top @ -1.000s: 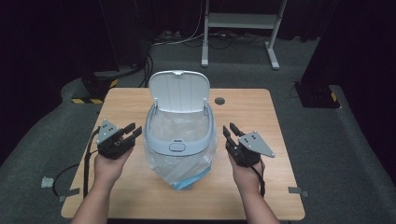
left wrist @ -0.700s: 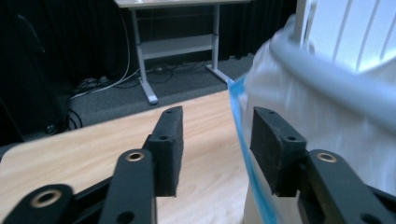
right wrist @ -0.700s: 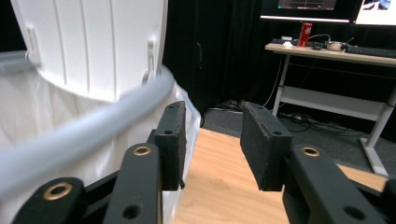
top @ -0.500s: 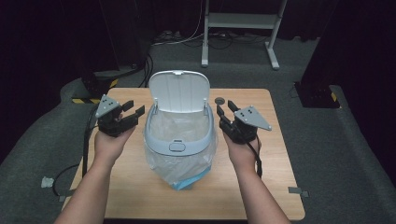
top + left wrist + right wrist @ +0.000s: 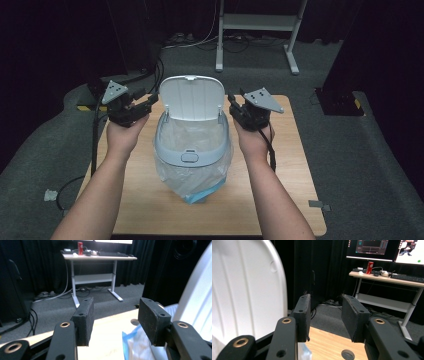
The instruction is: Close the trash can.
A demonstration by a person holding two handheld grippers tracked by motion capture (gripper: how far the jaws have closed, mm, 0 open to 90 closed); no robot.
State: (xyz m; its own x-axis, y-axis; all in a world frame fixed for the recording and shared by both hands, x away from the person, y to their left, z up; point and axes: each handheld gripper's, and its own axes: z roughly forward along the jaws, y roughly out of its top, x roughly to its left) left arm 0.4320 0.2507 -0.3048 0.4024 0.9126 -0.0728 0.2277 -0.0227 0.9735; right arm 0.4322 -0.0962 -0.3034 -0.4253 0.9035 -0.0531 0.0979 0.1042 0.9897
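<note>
A small pale-blue waste bin (image 5: pixel 192 145) stands in the middle of the wooden counter (image 5: pixel 290 170), its white lid (image 5: pixel 192 97) tipped up and back, and a clear liner bag (image 5: pixel 172 172) with a blue edge folded over its rim and hanging down its sides. The left tongs (image 5: pixel 141 104) hang beside the left edge of the lid, and the right tongs (image 5: pixel 234 106) beside its right edge; neither touches it. In each gripper view the black pads stand apart with only floor and counter showing between them, so both tongs are open and hold nothing. The left jaws have just been opening; the right have widened and then eased slightly in, with nothing between them. The step in hand looks like an approach to the raised lid from both sides, probably to swing it down over the lined bin. The next move calls for bringing the pads onto the lid's edges evenly, without catching the bag or shoving the light bin across the counter.
</note>
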